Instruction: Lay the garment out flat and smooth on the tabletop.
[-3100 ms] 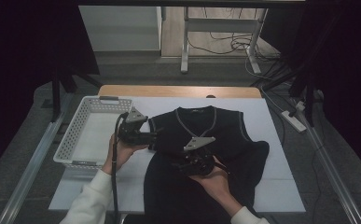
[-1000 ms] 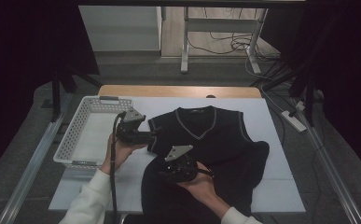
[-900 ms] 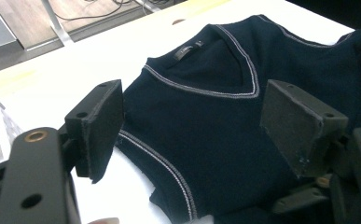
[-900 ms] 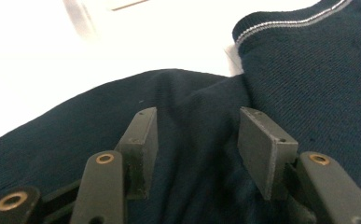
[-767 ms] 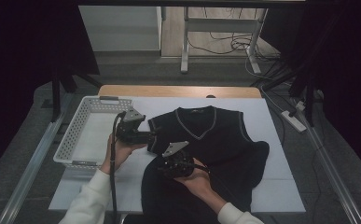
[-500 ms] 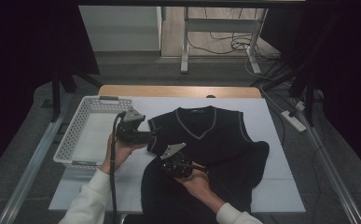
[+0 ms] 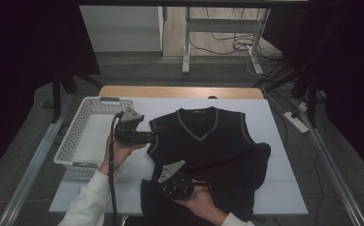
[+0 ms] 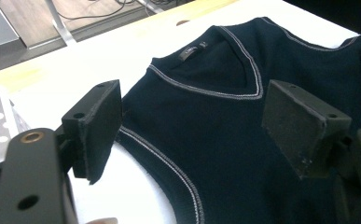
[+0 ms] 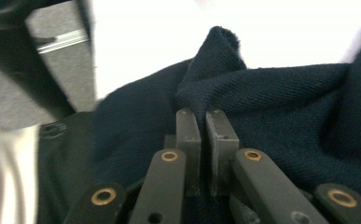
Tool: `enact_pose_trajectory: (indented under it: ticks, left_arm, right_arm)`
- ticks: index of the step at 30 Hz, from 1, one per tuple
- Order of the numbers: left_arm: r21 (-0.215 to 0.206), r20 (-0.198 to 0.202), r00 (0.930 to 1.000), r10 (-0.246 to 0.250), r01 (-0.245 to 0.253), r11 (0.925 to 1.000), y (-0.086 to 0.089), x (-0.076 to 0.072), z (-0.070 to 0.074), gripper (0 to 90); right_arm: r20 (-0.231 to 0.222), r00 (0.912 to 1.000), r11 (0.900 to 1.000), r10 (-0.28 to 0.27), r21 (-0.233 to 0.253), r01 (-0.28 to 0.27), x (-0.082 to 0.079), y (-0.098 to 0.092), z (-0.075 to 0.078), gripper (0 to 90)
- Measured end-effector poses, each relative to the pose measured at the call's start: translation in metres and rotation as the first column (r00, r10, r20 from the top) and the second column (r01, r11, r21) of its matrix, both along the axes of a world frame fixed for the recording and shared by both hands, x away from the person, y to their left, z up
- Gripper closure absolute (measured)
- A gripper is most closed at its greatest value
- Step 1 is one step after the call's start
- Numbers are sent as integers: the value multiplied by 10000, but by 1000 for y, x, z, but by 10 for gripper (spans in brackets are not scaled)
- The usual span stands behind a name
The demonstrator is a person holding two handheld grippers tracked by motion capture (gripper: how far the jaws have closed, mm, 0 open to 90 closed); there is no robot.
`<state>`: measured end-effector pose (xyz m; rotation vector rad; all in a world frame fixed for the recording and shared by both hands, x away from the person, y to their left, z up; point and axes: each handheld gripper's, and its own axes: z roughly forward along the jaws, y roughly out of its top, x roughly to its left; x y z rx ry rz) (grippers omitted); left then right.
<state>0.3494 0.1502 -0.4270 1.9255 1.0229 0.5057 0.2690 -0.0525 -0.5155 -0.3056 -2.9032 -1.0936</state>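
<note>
**While one gripper pinches the hem, the other waits**

With its jaws clamped on a fold of the navy V-neck vest, the right gripper likely readies a fold; the vest lies flat on the white table. The left gripper hovers spread wide above the armhole. The white perforated basket beside it looks empty.

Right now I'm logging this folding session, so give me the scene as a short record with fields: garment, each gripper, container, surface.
garment: dark navy knitted V-neck vest with pale trim, lying front up, lower part bunched
left gripper: black two-jaw gripper, jaws wide apart, at the vest's armhole edge, holding nothing
right gripper: black two-jaw gripper, jaws closed on a pinched fold of the vest near its lower left hem
container: white perforated plastic basket, left of the vest
surface: white-covered table
</note>
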Motion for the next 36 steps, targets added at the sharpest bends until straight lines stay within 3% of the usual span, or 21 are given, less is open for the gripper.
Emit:
enact_pose_trajectory:
  ticks: [3,5,9,15,21,28,30,32,36]
  left_arm:
    - [8,-4,10000,11,-11,10000,0,0,0,211]
    - [-11,-19,10000,21,-21,10000,1,0,0,211]
    - [-16,-19,10000,40,-41,10000,2,0,0,211]
    - [12,-4,10000,26,-26,10000,1,0,0,210]
    - [16,7,10000,54,-54,10000,1,0,0,210]
    - [14,-17,10000,63,-63,10000,2,1,0,209]
    - [26,-21,10000,63,-63,10000,1,1,-1,208]
    - [45,-21,10000,51,-50,10000,1,1,-1,208]
    - [54,-8,10000,40,-40,10000,0,1,0,207]
  right_arm:
    - [37,9990,9990,434,-108,-434,-11,-1,2,851]
    - [225,9986,9985,485,-262,-479,-14,-1,2,850]
    - [-51,9994,9994,353,-37,-353,-9,-3,-1,828]
    - [238,9990,9973,-390,634,374,-7,-3,10,540]
    - [268,9980,9950,-570,842,546,-2,8,17,471]
    - [408,9986,9978,-339,592,314,0,25,8,495]
    - [547,9981,9992,-271,317,254,0,30,6,523]
    - [600,9977,9995,-313,101,307,0,35,2,577]
    - [460,9989,9998,7,-199,3,-2,40,-5,802]
